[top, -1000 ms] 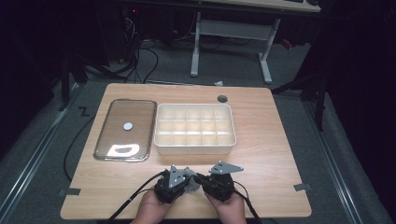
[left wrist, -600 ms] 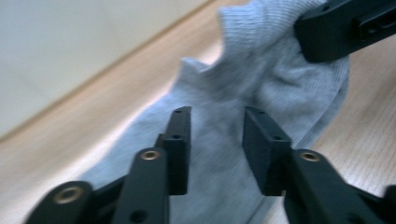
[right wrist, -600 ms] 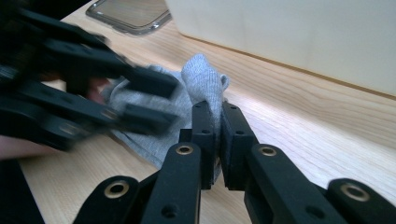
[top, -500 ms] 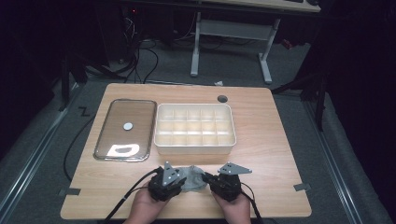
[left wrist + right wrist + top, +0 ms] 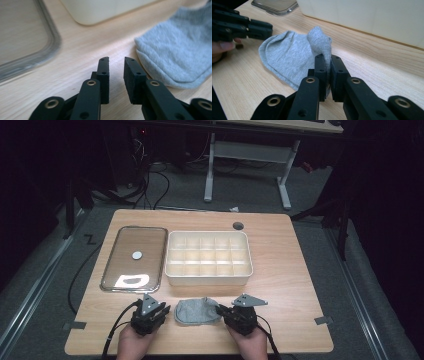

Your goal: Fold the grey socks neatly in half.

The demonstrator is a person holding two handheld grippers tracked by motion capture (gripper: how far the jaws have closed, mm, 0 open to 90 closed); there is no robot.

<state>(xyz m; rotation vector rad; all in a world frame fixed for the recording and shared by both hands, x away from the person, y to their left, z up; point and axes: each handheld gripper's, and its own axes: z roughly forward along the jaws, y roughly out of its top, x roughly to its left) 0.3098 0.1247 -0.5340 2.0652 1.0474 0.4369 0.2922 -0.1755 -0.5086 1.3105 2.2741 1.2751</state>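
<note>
Grey sock lay flat on the wooden table, low centre of the high view, between the two grippers and just in front of the cream compartment box.

Right gripper sat at lower right of the sock in the high view. Its jaws were clamped narrow on a pinched fold of the sock's edge, the fabric standing up in a small peak above the pads in the right gripper view. Rest of the sock spread across the table toward the upper left of that frame.

Left gripper was low left of the sock in the high view. Jaws had just been closing and stood at a narrow gap with only bare table between them; sock's hem lay just to the right of the jaws in the left gripper view, not touching the pads.

Clear lid lay flat on the table left of the box, left of centre in the high view.
</note>
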